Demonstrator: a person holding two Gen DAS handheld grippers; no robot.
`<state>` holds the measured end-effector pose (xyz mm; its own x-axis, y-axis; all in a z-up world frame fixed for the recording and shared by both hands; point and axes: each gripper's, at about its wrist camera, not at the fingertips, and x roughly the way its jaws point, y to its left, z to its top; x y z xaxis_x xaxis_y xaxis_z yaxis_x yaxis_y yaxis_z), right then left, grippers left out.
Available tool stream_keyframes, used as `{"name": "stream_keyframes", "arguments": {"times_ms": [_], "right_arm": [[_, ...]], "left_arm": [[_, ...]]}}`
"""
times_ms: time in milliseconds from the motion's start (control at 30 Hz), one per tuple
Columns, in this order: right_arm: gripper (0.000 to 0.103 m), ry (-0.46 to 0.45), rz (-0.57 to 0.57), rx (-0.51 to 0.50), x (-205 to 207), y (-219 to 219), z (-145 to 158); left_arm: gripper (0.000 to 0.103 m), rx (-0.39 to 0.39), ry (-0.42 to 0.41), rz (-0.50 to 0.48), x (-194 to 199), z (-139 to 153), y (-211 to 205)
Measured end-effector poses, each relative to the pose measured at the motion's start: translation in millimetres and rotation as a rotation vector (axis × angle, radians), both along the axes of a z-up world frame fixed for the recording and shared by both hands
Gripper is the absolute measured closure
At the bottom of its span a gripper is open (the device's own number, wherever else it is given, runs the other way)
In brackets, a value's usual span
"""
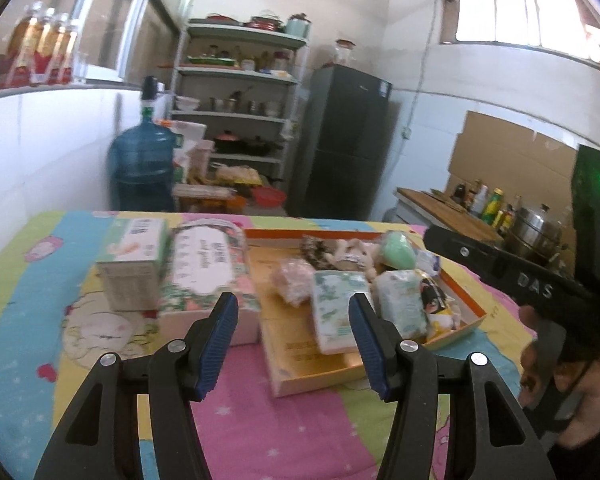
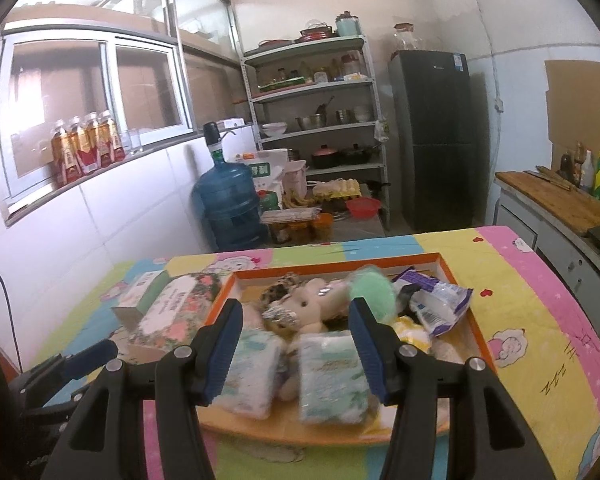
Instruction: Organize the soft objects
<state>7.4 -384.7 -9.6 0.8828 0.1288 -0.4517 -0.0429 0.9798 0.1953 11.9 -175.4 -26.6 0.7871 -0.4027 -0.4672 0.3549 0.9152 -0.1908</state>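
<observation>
So far nothing is picked up: both grippers hang above the near side of the tabletop (image 2: 540, 320), aimed at the orange-rimmed tray (image 2: 336, 268) where the soft things lie heaped. The left gripper (image 1: 292, 344) has its jaws standing well apart and empty; the right gripper (image 2: 296, 350) likewise, wide and holding nothing. By my reading this is the approach, before any first grasp.

In the tray, two tissue packs (image 2: 332, 376) sit at the near edge side by side, with a plush toy (image 2: 312, 304) behind them, a green puff (image 2: 370, 290) further back and a purple-and-white pouch (image 2: 440, 304) toward the right wall. Left of the tray, outside it, stand a floral box (image 1: 208, 264) and a smaller carton (image 1: 134, 264), touching or nearly so.

The next move probably calls for lowering one gripper onto a near tissue pack, jaws straddling its narrow side, and squeezing gently since it will give.

Room overhead is free. The tray's low walls hem the items in, so lifting straight up suits better than dragging. The two grippers are near each other, the right one showing at the edge of the left view, so working one at a time keeps them from clashing. The tabletop's right edge has bare cloth for setting things down.
</observation>
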Motion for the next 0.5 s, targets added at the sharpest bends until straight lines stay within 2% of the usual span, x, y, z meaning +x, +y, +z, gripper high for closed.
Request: {"name": "stream_keyframes", "arguments": {"times_ms": [300,500], "right_arm": [[0.048,-0.031,0.009,-0.006,-25,36,4],[0.048,-0.055,-0.014,-0.069,-43,62,5]], "left_arm": [[0.044,0.008,-0.025,0.06,-19,6,34],[0.044,0.052,-0.06,0.105,-33,14,49]]}}
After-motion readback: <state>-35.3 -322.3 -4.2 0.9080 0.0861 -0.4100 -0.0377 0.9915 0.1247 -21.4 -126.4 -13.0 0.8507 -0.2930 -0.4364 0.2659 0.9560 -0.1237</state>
